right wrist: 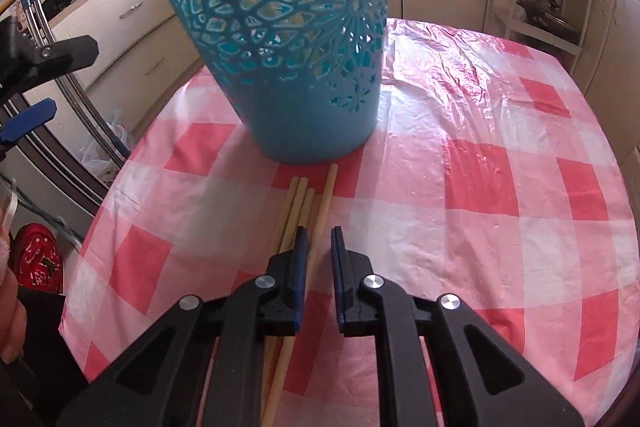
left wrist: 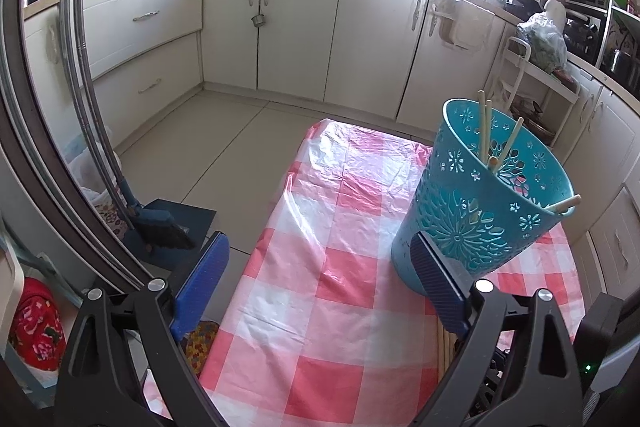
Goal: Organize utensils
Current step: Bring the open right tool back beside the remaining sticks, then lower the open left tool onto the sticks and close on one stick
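Chopsticks lie just left of the right claw [right wrist: 319, 241], long axes running ahead toward the teal perforated plastic bucket [right wrist: 288, 39].
Pale wooden chopsticks [right wrist: 298, 205] rest on the pink-checked tabletop [right wrist: 480, 187]; right claw nearly together, gripping nothing; left claw [left wrist: 320, 283] apart, farther off.

Chopsticks [right wrist: 300, 211] lie before the basket [right wrist: 288, 39] on the table [right wrist: 500, 187].

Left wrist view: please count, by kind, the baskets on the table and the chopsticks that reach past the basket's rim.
Teal basket: 1
Chopsticks reaching past its rim: 4
Total: 5
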`<state>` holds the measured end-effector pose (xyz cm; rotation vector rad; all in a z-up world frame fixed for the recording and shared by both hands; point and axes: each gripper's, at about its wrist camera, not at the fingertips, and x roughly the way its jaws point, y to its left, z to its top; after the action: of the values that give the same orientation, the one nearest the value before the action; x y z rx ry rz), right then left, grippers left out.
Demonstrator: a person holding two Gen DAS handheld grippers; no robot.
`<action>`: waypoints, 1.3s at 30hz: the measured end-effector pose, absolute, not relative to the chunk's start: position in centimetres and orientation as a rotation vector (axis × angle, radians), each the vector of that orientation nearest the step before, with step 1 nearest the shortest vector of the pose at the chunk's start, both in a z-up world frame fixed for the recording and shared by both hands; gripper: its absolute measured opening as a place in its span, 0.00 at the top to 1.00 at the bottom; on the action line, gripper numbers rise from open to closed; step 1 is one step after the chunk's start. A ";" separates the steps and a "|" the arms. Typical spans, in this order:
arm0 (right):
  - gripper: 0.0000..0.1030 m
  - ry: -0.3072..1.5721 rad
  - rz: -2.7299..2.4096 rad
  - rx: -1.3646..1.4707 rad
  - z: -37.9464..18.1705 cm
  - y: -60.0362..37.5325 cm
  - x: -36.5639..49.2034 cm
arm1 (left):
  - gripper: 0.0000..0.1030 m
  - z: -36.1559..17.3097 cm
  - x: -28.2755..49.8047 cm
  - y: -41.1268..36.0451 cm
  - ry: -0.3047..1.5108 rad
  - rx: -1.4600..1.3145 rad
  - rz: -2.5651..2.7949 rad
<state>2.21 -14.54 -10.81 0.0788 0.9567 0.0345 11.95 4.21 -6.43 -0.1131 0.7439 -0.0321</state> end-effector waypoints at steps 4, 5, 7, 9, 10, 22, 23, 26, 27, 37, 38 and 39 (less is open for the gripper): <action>0.93 0.978 0.047 0.041 -10.7 -14.8 1.2 | 0.14 -7.1 12.3 3.6 0.786 -0.094 -0.065; 0.93 0.985 0.051 0.033 -10.6 -14.9 0.8 | 0.14 -7.8 12.5 2.9 0.828 -0.068 -0.101; 0.93 0.994 0.051 0.028 -10.5 -15.6 -0.1 | 0.14 -9.8 12.6 0.8 0.935 0.015 -0.187; 0.93 0.998 0.039 0.041 -10.5 -16.8 -1.3 | 0.14 -11.9 12.4 -1.0 1.033 0.058 -0.267; 0.93 0.996 0.033 0.059 -10.5 -17.4 -1.8 | 0.14 -12.8 12.2 -1.7 1.069 0.059 -0.294; 0.93 0.962 0.053 0.161 -10.6 -19.3 -2.5 | 0.15 -15.5 12.2 -4.2 1.115 0.123 -0.309; 0.93 0.960 0.055 0.162 -10.6 -19.4 -2.5 | 0.15 -15.7 12.3 -4.1 1.118 0.131 -0.306; 0.93 0.956 0.058 0.147 -10.6 -19.3 -2.5 | 0.15 -15.9 12.3 -4.5 1.110 0.151 -0.297; 0.93 0.955 0.058 0.145 -10.6 -19.3 -2.4 | 0.15 -15.9 12.2 -4.5 1.110 0.149 -0.293; 0.92 0.947 0.060 0.130 -10.7 -19.1 -2.2 | 0.25 -15.8 12.4 -5.2 1.107 0.145 -0.309; 0.92 0.947 0.061 0.132 -10.7 -19.1 -2.2 | 0.27 -15.9 12.4 -5.2 1.106 0.150 -0.308; 0.92 0.948 0.062 0.133 -10.7 -19.1 -2.1 | 0.27 -15.9 12.3 -5.3 1.102 0.172 -0.300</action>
<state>-2.14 -19.14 -10.66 0.1333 0.9479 0.0618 12.26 -5.32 -15.90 0.1716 1.1018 -0.2999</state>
